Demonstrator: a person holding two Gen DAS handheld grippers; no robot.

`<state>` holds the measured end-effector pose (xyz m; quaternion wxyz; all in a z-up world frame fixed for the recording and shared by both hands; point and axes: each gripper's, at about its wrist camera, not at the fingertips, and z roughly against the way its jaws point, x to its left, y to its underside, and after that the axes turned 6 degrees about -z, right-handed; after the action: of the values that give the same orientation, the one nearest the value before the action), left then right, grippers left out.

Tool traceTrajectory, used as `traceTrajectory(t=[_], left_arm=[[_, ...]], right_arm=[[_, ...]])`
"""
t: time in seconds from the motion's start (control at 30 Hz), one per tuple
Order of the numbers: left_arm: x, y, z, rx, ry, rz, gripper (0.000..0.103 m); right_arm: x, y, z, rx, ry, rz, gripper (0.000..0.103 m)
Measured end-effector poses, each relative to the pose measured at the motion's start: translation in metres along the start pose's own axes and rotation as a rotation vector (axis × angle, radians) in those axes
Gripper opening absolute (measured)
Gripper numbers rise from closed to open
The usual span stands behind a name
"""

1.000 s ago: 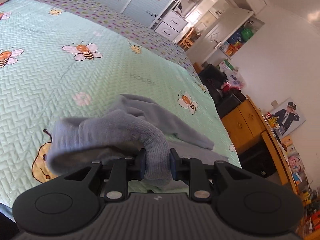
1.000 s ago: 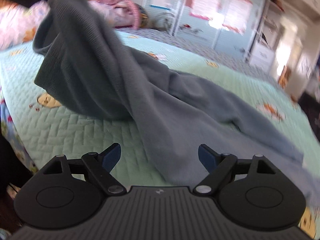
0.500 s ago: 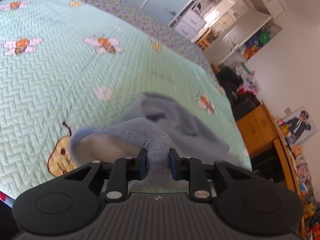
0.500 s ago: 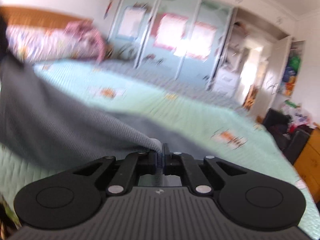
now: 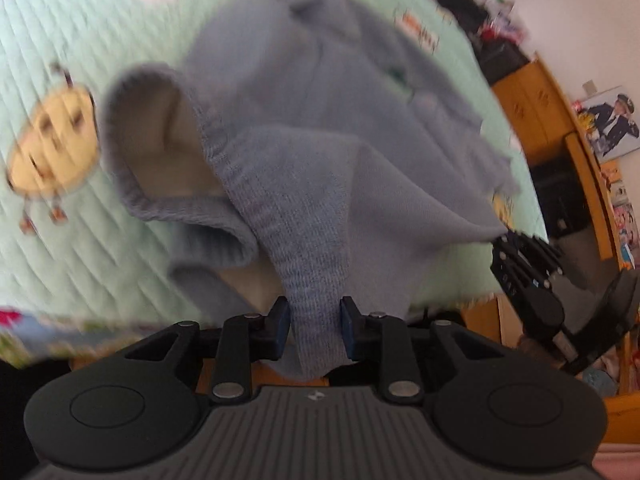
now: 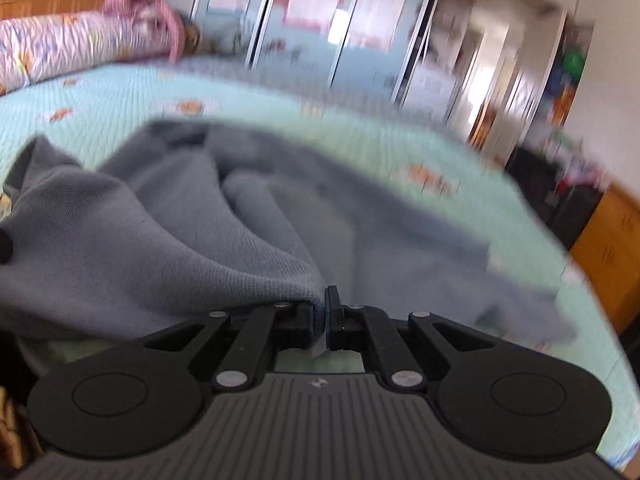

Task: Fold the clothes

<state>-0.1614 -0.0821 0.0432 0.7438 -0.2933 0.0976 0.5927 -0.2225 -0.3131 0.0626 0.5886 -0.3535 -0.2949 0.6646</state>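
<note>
A grey-blue sweater (image 5: 320,128) is spread over the bed (image 5: 100,12), which is covered by a mint-green quilt with bee prints. A ribbed edge of the sweater is clamped between the fingers of the left gripper (image 5: 314,330). A thinner fold of the same sweater (image 6: 168,240) is pinched by the right gripper (image 6: 320,314); its jaws are opening slightly, yet the cloth is gripped between them. The right gripper (image 5: 520,264) is also seen at the bed's edge, beside an orange cabinet (image 5: 532,92).
</note>
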Motion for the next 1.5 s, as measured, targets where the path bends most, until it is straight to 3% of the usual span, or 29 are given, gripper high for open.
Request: traceTrajectory(t=[0.03,0.13,0.2,0.23,0.5,0.67,0.8,1.0,1.13,1.33,1.5], left_arm=[[-0.002,0.002,-0.002,0.012,-0.002,-0.01,0.027],[-0.007,0.005,0.003,0.003,-0.011,-0.061,0.027],[-0.008,0.007,0.009,-0.014,-0.016,-0.09,0.03],[-0.005,0.009,0.013,-0.019,-0.014,-0.089,0.031],[0.014,0.02,0.037,-0.092,0.01,-0.019,0.033],[0.032,0.013,0.043,-0.16,0.018,0.099,0.034],[0.041,0.005,0.05,-0.217,0.014,0.169,0.04],[0.046,-0.005,0.058,-0.259,-0.02,0.182,0.041],[0.044,-0.011,0.059,-0.272,-0.103,0.152,0.044],[0.053,-0.021,0.05,-0.272,-0.107,0.176,0.045],[0.048,-0.027,0.047,-0.289,-0.181,0.137,0.043]], right_arm=[[-0.003,0.003,0.0,0.016,-0.016,-0.028,0.013],[-0.005,0.006,0.006,0.031,-0.04,-0.1,0.039],[-0.008,0.011,0.015,0.016,-0.03,-0.123,0.064],[-0.01,0.01,0.019,0.008,-0.027,-0.127,0.066],[-0.015,-0.001,0.043,-0.057,-0.107,-0.202,0.069],[0.004,-0.011,0.053,-0.098,-0.142,-0.154,0.076],[0.017,-0.011,0.05,-0.069,-0.185,-0.125,0.081],[0.027,-0.002,0.039,0.008,-0.217,-0.149,0.082],[0.026,0.0,0.041,0.008,-0.216,-0.168,0.082],[0.025,0.001,0.039,0.016,-0.217,-0.197,0.085],[0.028,0.003,0.042,0.016,-0.22,-0.188,0.085]])
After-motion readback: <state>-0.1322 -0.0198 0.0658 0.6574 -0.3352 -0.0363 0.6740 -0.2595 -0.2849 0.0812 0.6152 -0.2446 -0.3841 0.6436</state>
